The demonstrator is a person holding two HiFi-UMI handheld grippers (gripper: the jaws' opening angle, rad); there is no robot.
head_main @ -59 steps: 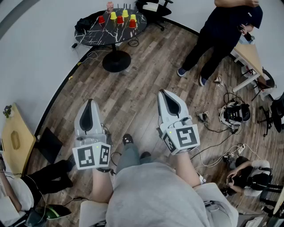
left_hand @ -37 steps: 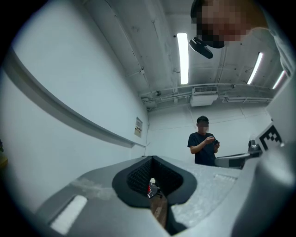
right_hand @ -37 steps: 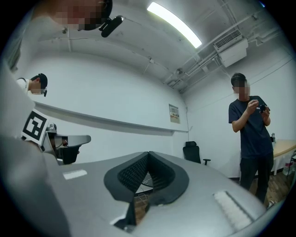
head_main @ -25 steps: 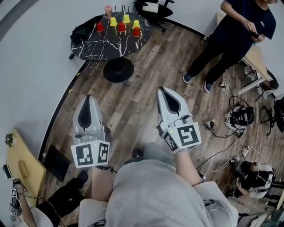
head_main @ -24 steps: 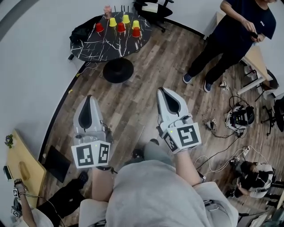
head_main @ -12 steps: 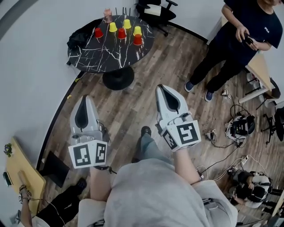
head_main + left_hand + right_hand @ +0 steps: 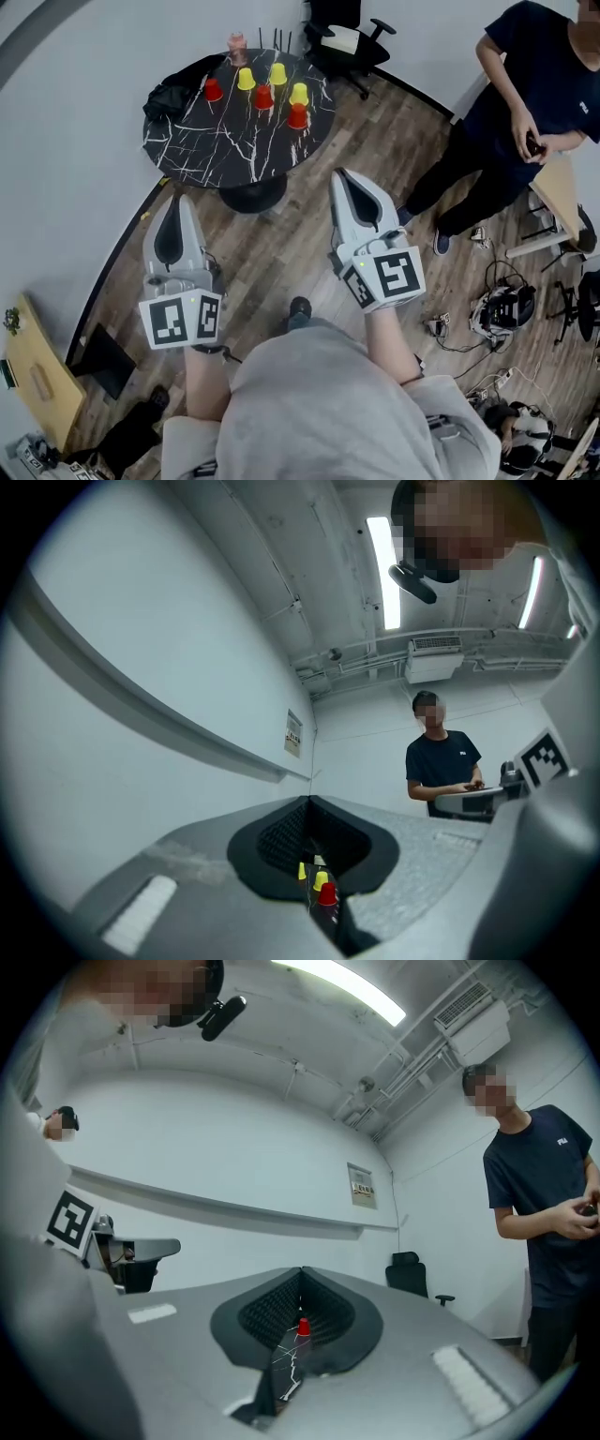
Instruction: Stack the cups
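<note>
We have closed in on the surface [image 7: 220, 141] over the last second; 6 cups [image 7: 263, 97] stand on it, unstacked. The left tongs [image 7: 177, 202] and right tongs [image 7: 343, 176] are fully closed, holding nothing, so stacking has not begun

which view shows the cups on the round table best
Head view: all six cups, three red and three yellow, sit spread on the black table. The left gripper view catches only a few in a narrow slit; the right gripper view shows one red cup.
</note>
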